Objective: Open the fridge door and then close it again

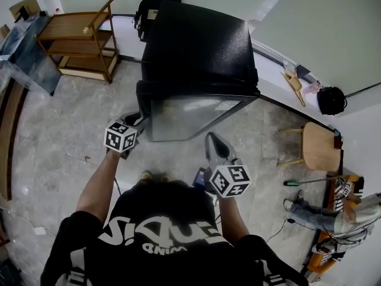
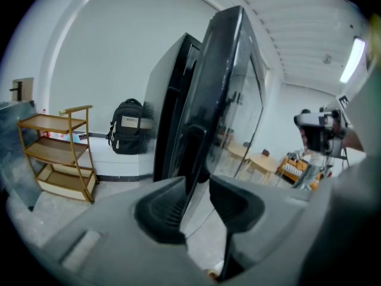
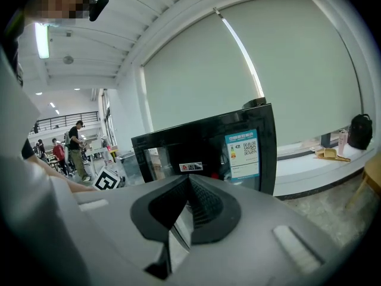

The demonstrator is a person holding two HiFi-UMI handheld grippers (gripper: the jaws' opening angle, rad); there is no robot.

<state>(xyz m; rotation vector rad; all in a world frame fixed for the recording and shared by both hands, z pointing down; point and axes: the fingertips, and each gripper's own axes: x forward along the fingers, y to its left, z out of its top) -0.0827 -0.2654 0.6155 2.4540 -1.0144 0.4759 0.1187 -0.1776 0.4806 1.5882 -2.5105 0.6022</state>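
Astride the fridge door [image 2: 229, 100] the left gripper [image 2: 196, 198] stands parted — right gripper [image 3: 189, 189] closed — backpack [image 2: 128, 127] and shelf [image 2: 56, 152] behind.

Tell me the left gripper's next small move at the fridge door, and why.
Probably close the left gripper on the door edge: that edge sits between its open jaws, unclamped, and stands only slightly ajar from the fridge.

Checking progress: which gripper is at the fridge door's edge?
The left gripper: its jaws stand apart astride the edge of the fridge door. The right gripper is shut, empty, clear of it.
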